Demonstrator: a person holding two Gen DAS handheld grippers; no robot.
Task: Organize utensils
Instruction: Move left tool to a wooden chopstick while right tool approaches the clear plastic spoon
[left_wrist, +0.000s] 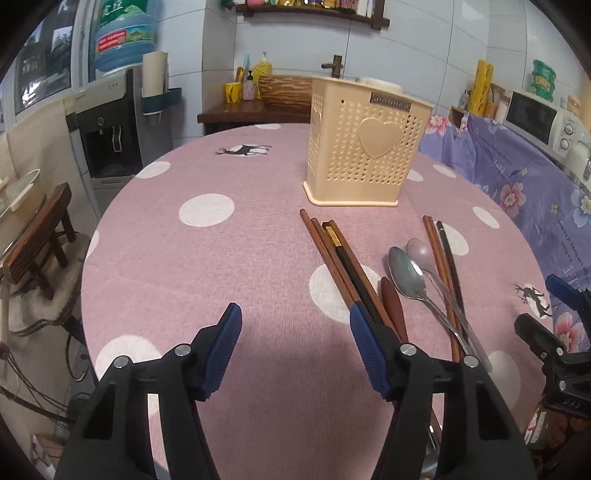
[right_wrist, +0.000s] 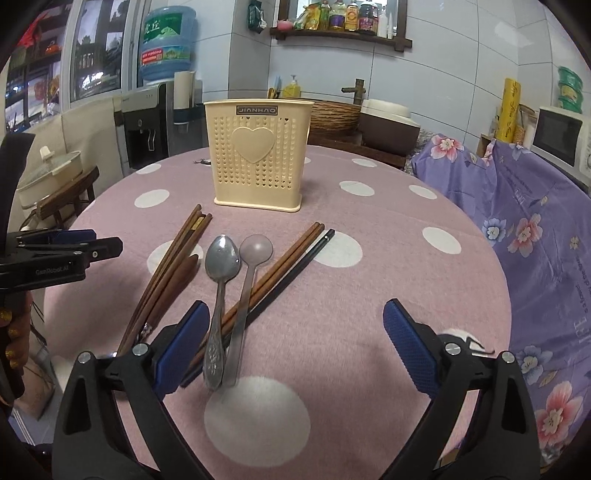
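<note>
Utensils lie loose on the pink dotted table (right_wrist: 369, 332), all in front of the cream holder (right_wrist: 258, 155), which stands upright further back near the middle. Their long axes run roughly from the near edge toward the holder, so the handles point back at the fingers.

The metal spoon (right_wrist: 219, 280) and the pale spoon (right_wrist: 249, 269) lie side by side, their handles crossing over a pair of brown chopsticks (right_wrist: 280, 262) and a black chopstick (right_wrist: 295, 273). A second bundle of chopsticks (right_wrist: 173, 258) lies to the left of them.

The right gripper (right_wrist: 295, 343) has its fingers spread wide and holds nothing; the spoon handles end just beside its left finger (right_wrist: 181, 347). The left gripper (left_wrist: 295, 350) is also spread and empty (its right finger (left_wrist: 369, 354) sits over the near bundle). I judge the right one nearer to the spoons; it needs to shift left.
</note>
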